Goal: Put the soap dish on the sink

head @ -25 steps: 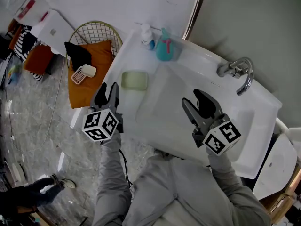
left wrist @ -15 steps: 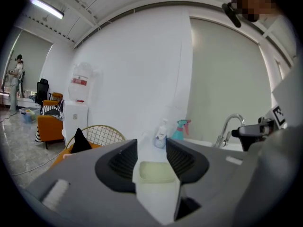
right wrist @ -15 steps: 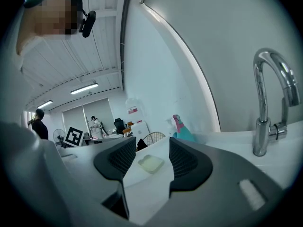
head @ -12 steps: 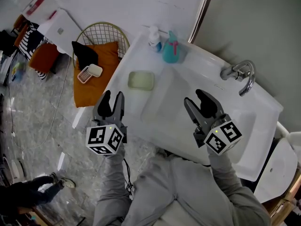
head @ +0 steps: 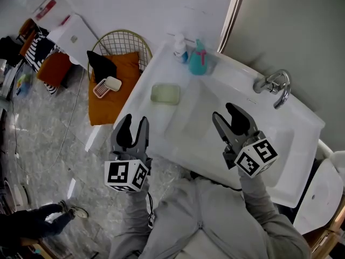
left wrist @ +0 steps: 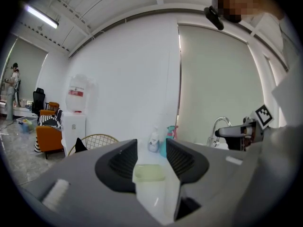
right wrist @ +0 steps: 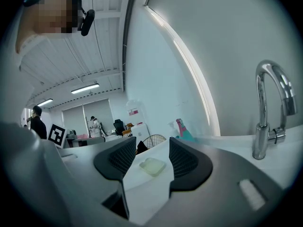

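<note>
A pale green soap dish [head: 165, 94] lies flat on the left ledge of the white sink [head: 285, 144]. My left gripper [head: 133, 129] hangs open and empty off the sink's front left corner, a short way back from the dish. In the left gripper view the soap dish [left wrist: 149, 172] shows between the spread jaws, apart from them. My right gripper [head: 229, 117] is open and empty above the basin. The right gripper view has the soap dish [right wrist: 152, 166] well ahead, with the gripper [right wrist: 151, 150] holding nothing.
A chrome faucet [head: 275, 85] stands at the sink's back right. A white pump bottle [head: 180, 46] and a teal bottle [head: 198, 58] sit at the back left corner. Left of the sink is a wire chair [head: 121, 42] with an orange cushion [head: 116, 99] bearing a small pink rack [head: 107, 86].
My left gripper has drawn back from the sink's edge toward the person, away from the soap dish. The right gripper has hardly moved.
</note>
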Tool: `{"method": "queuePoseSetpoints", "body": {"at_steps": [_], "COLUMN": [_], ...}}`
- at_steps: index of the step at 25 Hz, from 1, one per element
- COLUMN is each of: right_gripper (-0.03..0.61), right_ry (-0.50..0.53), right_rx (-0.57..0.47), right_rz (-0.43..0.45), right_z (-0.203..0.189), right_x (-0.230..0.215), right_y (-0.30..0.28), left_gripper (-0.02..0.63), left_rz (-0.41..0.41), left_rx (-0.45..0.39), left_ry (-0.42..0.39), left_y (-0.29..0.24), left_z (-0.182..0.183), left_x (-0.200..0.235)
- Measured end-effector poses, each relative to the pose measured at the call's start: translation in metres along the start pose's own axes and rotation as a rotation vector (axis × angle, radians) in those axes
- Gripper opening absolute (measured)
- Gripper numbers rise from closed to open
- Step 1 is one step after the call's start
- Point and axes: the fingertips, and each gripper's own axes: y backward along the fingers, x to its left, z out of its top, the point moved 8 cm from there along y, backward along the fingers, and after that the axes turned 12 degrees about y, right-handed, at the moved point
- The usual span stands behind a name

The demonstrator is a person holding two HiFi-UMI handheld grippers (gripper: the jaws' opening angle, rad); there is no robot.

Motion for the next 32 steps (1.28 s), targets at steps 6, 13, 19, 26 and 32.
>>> {"method": "queuePoseSetpoints", "body": {"at_steps": [6,13,19,26,32], "right_gripper": [0.199,0.199,0.199,0.199,0.199], "right_ry": [0.046,0.059,0.061,0.068,0.071], "right_rx": [0.006,0.0,0.001,0.0,0.003], "right_rz": [-0.013,-0.032,-0.034,-0.05,-0.058], "right_z": [0.0,0.001,0.001,0.001,0.003], "right_x": [0.007,0.008,0.012,0.016,0.019], "right_y": [0.006,0.011,0.013,0.017,0.02], "left_gripper": [0.201,0.201,0.201,0.201,0.201], "left_rz": [-0.015,-0.021,-0.028,-0.036,-0.038], "left_rx": [-0.005,-0.024,-0.027,-0.032,-0.025], "left_ry": [-0.011,-0.011,-0.006,-0.005,-0.004], "left_y": [0.013,0.02,0.023,0.026,0.028], "left_z": [0.0,0.004,0.005,0.006,0.005], "left_x": [-0.007,-0.01,-0.01,-0.009,-0.007]}}
